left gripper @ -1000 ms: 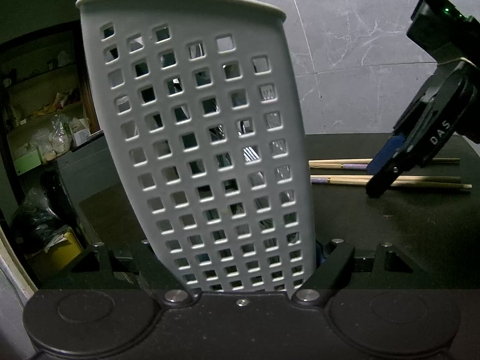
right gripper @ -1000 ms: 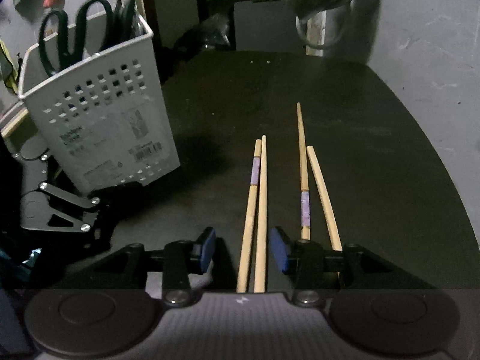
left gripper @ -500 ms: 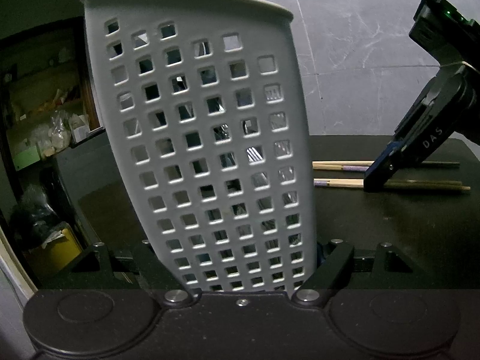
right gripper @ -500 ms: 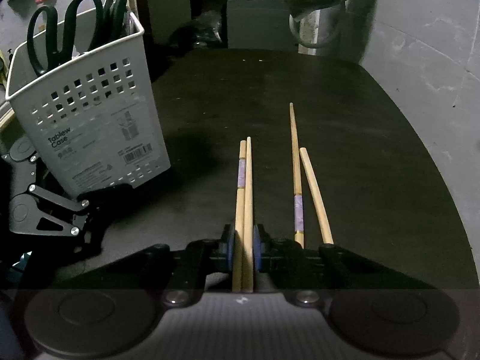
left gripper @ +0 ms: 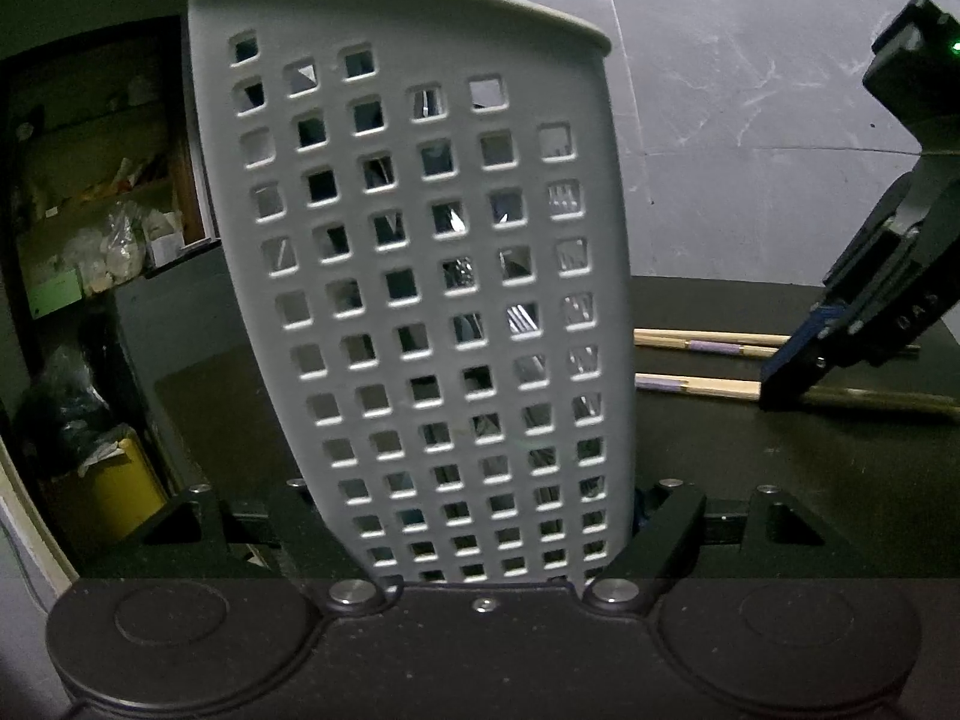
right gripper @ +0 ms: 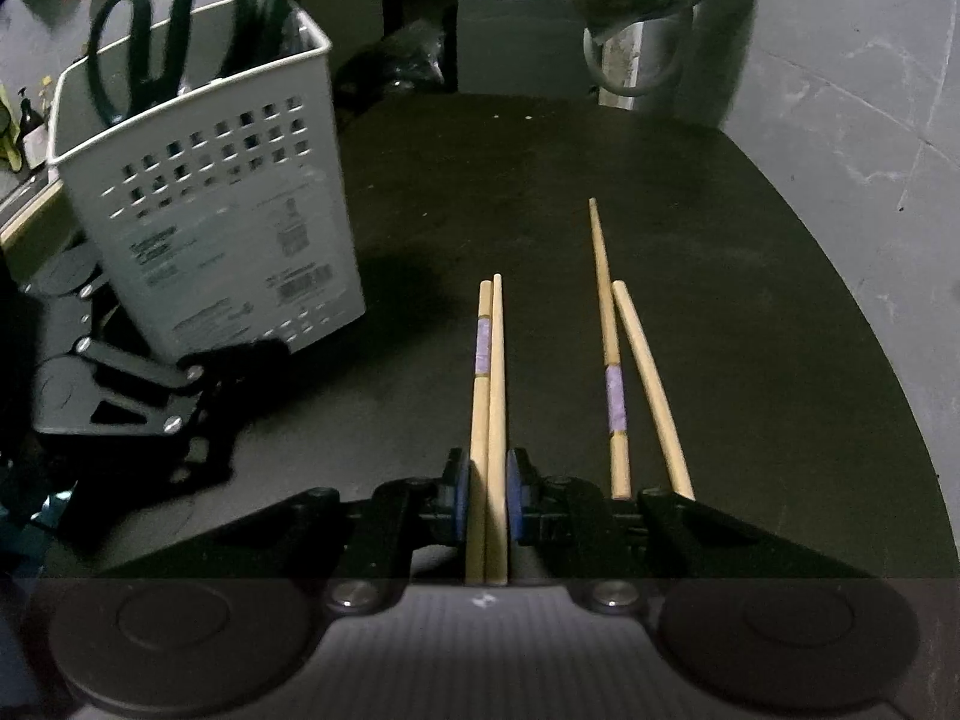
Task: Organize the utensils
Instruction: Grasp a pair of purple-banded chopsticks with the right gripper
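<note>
My right gripper (right gripper: 487,495) is shut on a pair of wooden chopsticks (right gripper: 489,360), one with a purple band; they point forward over the dark table (right gripper: 750,300). A second pair of chopsticks (right gripper: 630,372) lies on the table just to the right. My left gripper (left gripper: 498,540) is shut on the base of a grey perforated utensil basket (left gripper: 420,300) and holds it tilted. In the right wrist view the basket (right gripper: 210,222) stands at the left with green-handled scissors (right gripper: 156,42) in it. The right gripper (left gripper: 798,372) also shows in the left wrist view.
The table's far edge curves round at the back. Beyond it are a metal pot (right gripper: 642,36) and dark bags on the floor. Shelves with clutter (left gripper: 90,228) and a yellow bin (left gripper: 108,492) are to the left of the basket. A grey marbled wall (left gripper: 750,120) runs behind.
My right gripper closed on the left pair of chopsticks, which were lying loose between open fingers a second ago. The basket has tilted a little more to the right in my left gripper.
</note>
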Tool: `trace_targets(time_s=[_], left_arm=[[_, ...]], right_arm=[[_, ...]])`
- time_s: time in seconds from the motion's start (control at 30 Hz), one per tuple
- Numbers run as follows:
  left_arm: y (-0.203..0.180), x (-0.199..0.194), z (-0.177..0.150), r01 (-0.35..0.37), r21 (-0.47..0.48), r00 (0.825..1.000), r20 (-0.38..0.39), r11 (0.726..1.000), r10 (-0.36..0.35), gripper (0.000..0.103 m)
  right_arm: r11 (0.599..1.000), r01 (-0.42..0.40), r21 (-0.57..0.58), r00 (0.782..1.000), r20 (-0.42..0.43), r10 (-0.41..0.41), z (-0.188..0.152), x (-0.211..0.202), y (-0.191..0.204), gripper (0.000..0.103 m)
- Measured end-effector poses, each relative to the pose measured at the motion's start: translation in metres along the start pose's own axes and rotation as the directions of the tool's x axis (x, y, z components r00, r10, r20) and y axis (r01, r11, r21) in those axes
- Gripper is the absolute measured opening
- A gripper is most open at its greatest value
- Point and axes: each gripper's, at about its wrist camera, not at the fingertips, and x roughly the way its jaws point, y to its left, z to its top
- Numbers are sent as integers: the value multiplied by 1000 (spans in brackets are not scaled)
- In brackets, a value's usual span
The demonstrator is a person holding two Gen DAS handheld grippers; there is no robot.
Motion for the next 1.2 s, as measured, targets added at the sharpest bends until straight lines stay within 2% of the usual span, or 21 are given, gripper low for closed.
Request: trace_targets(time_s=[0.3,0.37,0.43,0.7,0.8,0.83,0.9,0.93,1.2], left_arm=[[1,0,-2,2,-5,1000,4,1000,-2,78],[2,0,-2,2,-5,1000,4,1000,-2,78],[2,0,-2,2,-5,1000,4,1000,-2,78],[2,1,-3,1,-1,1000,3,1000,-1,78],[2,2,-3,0,-5,1000,1,1000,0,78],[3,2,-3,0,-7,1000,3,1000,0,78],[3,2,-4,0,-9,1000,5,1000,0,78],[3,3,-4,1,-9,1000,5,1000,-1,78],[5,4,-6,10,-9,1000,11,1000,-10,78]], right_arm=[[1000,3,-29,999,-40,-4,4,-3,4,18],[1000,1,-27,999,-43,-2,6,-1,3,27],[1000,-4,-25,999,-50,3,10,1,2,30],[997,-31,-65,995,-102,24,33,17,4,30],[997,-54,-56,986,-160,44,42,21,1,29],[996,-63,-64,981,-186,50,47,23,1,27],[995,-90,-52,971,-224,77,54,26,-1,15],[995,-88,-44,967,-242,75,58,29,-2,14],[996,-28,-90,969,-247,5,59,26,15,12]])
